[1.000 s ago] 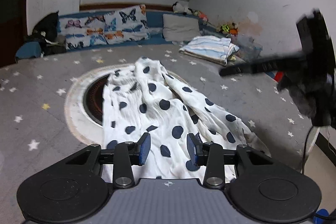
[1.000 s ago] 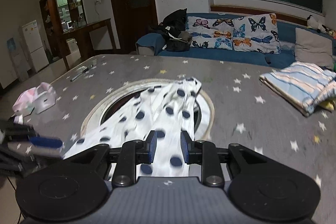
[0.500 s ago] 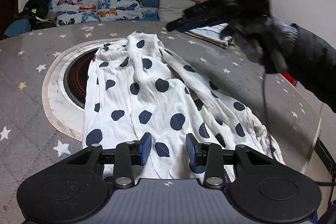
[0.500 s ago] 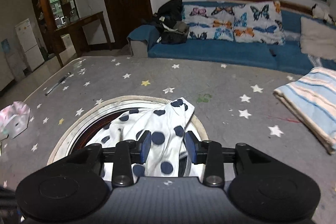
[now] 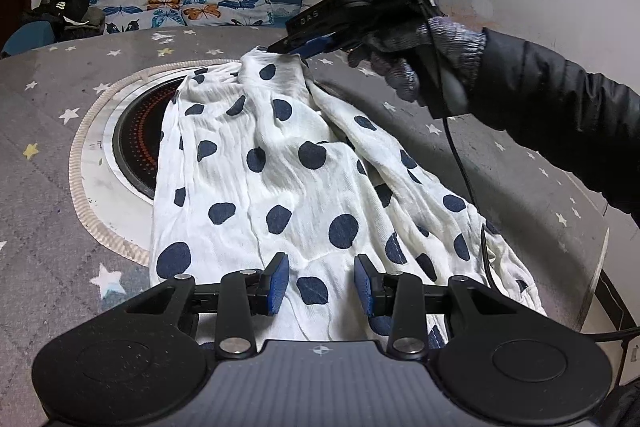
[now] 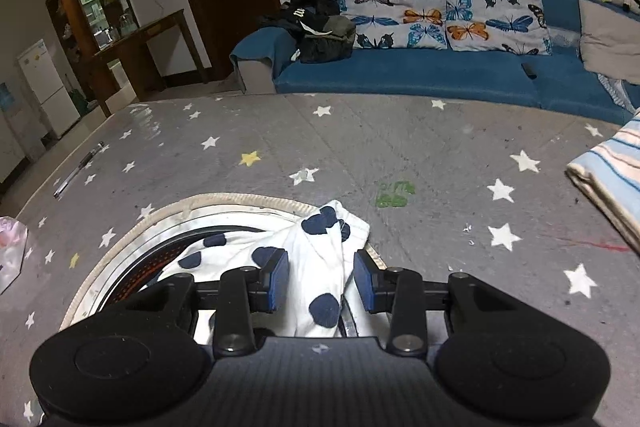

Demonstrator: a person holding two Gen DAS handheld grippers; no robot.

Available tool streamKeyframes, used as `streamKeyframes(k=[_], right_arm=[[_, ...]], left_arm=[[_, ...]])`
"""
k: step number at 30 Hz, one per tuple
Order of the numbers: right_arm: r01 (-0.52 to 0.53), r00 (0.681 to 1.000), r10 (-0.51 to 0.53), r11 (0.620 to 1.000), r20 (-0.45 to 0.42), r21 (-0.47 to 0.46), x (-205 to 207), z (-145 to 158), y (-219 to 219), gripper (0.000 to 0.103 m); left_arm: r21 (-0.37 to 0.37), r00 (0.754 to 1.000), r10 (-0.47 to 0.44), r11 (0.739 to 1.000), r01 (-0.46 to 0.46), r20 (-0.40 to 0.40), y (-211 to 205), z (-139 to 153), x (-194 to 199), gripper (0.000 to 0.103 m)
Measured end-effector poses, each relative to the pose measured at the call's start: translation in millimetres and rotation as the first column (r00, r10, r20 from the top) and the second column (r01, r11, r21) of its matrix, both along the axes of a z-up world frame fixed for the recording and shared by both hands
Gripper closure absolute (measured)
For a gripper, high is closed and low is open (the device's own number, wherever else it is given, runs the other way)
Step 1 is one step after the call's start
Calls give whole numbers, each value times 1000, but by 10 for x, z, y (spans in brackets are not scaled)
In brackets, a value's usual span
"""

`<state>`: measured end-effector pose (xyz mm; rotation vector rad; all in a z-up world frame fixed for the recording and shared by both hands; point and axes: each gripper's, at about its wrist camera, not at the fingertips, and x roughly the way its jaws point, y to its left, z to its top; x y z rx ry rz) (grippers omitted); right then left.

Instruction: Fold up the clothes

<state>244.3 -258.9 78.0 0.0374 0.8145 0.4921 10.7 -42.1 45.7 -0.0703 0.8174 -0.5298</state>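
A white garment with dark blue dots (image 5: 288,163) lies lengthwise on the grey star-print table, partly over a round inset burner. My left gripper (image 5: 321,283) is open, its blue pads either side of the garment's near end. My right gripper (image 6: 321,281) is open over the garment's far end (image 6: 320,259), with the cloth between its pads. In the left wrist view the right gripper (image 5: 280,47) shows from outside, held in a gloved hand, its tips at the garment's far corner.
The round burner with a beige rim (image 5: 132,135) sits in the table (image 6: 400,155). A folded striped cloth (image 6: 612,171) lies at the right. A pen (image 6: 78,169) lies at the left edge. A blue sofa with butterfly pillows (image 6: 440,7) stands behind.
The right gripper has swung across from the table's right side to the garment's far end and come down over it. The left gripper has moved closer over the near end.
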Motion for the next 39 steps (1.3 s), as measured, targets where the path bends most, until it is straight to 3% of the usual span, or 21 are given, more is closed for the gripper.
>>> streamKeyframes(k=[6, 12, 21, 29, 35, 39], right_arm=[[-9, 1000, 9, 1000, -17, 5, 44, -115, 62, 69], [-12, 1000, 12, 1000, -18, 17, 37, -143, 71, 98], [21, 997, -19, 999, 81, -25, -154, 255, -119, 99], [124, 983, -110, 989, 149, -83, -391, 554, -591, 99], [241, 964, -220, 960, 152, -141, -705, 554, -1068, 99], [291, 955, -274, 938, 111, -188, -962, 427, -1324, 99]], left_arm=[[-1, 1000, -1, 1000, 1, 1, -14, -5, 6, 63], [-1, 1000, -1, 1000, 1, 1, -15, -8, 14, 63], [6, 1000, 5, 1000, -5, 11, -19, -20, -1, 63], [10, 1000, 6, 1000, -6, 19, -19, -26, -24, 63], [14, 1000, 3, 1000, -3, 24, -6, -27, -48, 63], [18, 1000, 0, 1000, -1, 28, -9, -34, -50, 63]])
